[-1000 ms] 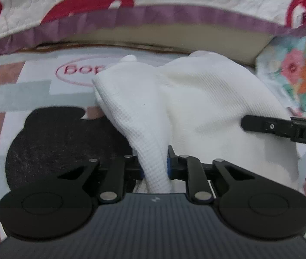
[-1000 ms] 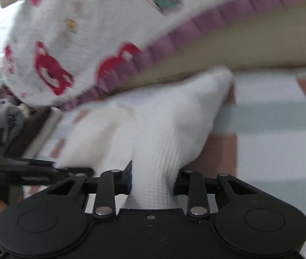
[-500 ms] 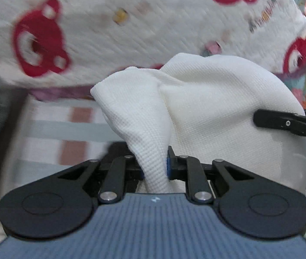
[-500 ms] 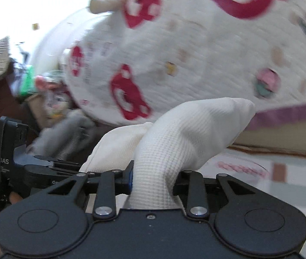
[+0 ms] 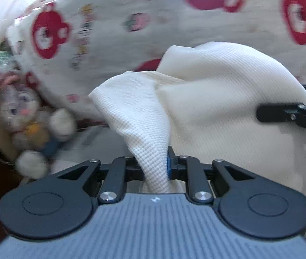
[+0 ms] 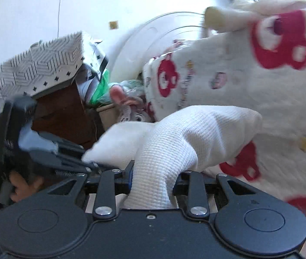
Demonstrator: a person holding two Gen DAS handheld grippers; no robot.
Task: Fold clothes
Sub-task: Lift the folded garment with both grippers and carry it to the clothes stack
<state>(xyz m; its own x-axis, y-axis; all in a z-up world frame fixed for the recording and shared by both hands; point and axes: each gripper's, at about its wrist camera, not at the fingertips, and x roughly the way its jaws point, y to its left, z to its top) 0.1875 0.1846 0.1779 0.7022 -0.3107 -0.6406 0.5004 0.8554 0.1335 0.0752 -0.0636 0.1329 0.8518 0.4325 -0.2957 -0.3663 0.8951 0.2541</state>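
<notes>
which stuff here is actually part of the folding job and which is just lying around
Part of the job:
white waffle-knit garment
left tongs, shut on it
right tongs, shut on it

Lying about:
bear-print quilt
stuffed bunny
patterned box

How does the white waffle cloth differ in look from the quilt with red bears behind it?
The white waffle cloth is plain, with a fine grid weave; the quilt carries red bear prints and small coloured motifs. The cloth is bunched and pinched by the left gripper and the right gripper; the quilt hangs untouched behind. Both are pale fabric.
</notes>
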